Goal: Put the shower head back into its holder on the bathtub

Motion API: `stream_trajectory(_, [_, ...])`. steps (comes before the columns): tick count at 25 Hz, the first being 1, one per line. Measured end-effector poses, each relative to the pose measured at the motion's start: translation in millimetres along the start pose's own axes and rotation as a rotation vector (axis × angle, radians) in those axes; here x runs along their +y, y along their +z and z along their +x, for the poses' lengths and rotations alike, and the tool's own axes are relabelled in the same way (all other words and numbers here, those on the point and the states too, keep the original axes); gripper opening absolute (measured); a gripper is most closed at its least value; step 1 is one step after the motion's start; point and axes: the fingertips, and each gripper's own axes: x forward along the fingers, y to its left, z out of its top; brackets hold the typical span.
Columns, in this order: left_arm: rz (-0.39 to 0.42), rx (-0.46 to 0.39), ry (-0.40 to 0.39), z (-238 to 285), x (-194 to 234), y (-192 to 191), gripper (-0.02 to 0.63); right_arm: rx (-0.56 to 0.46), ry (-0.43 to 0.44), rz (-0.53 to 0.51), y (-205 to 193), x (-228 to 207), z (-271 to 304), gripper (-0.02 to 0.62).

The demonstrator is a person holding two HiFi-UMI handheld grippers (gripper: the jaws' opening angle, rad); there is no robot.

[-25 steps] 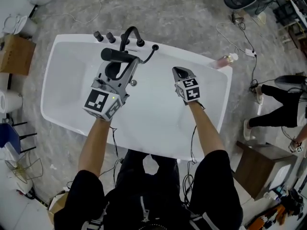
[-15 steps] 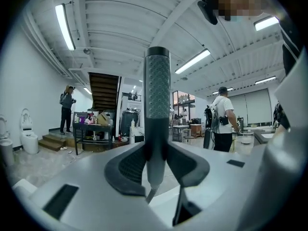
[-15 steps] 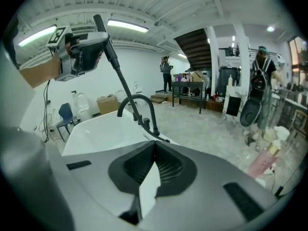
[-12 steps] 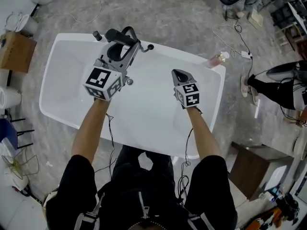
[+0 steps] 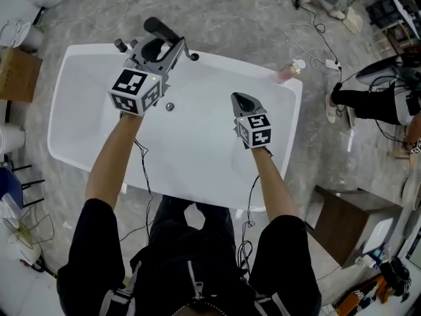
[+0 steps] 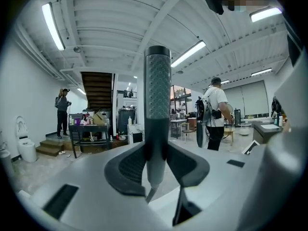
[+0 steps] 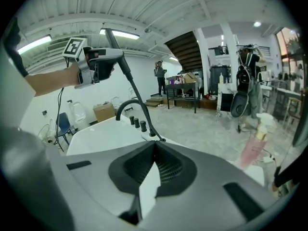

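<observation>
L gripper (image 5: 160,46) clamped on shower head (image 5: 162,31), handle level above tub (image 5: 197,157) far rim. Holder (image 5: 195,56) just right and below, L nearer. R gripper (image 5: 241,99) shut, empty.

1 bathtub (image 5: 85,137), 1 shower head (image 5: 161,30), 3 knobs (image 7: 136,123) (all blk), 1 spout (image 7: 126,105), 1 pink btl (image 5: 287,73).

White bathtub (image 5: 191,157) stands on a grey mottled floor (image 5: 250,25). On its far rim are a black faucet spout (image 7: 128,101) and, beside it, three black knobs (image 7: 137,123). A pink bottle (image 5: 287,72), possibly a sprayer, sits on the rim's far right corner. Small round metal fitting (image 5: 170,106) inside the tub. On the floor: cardboard box (image 5: 16,76), loose cables (image 5: 316,25).
</observation>
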Motion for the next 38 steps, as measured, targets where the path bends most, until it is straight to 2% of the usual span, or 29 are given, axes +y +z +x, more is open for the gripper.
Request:
stream_trajectory(19, [-0.049,0.123,0.041,42.1,16.5,-89.4,0.15,-0.01,0.01,0.056,-22.2,2.4,10.9,0.005])
stream_trajectory(28, [-0.073,0.15,0.077,56.9,25.4,-127.8,0.15,-0.015,0.011,0.086,-36.1,2.0,25.9,0.005])
stream_trajectory(34, [-0.061,0.183,0.084,73.7,28.0,-159.7,0.15,-0.019,0.009,0.113,-46.9,3.7,30.4,0.005])
stream_trajectory(38, [-0.068,0.191,0.099,84.4,34.0,-178.2,0.15,-0.025,0.003,0.099,-52.7,2.3,32.4,0.005])
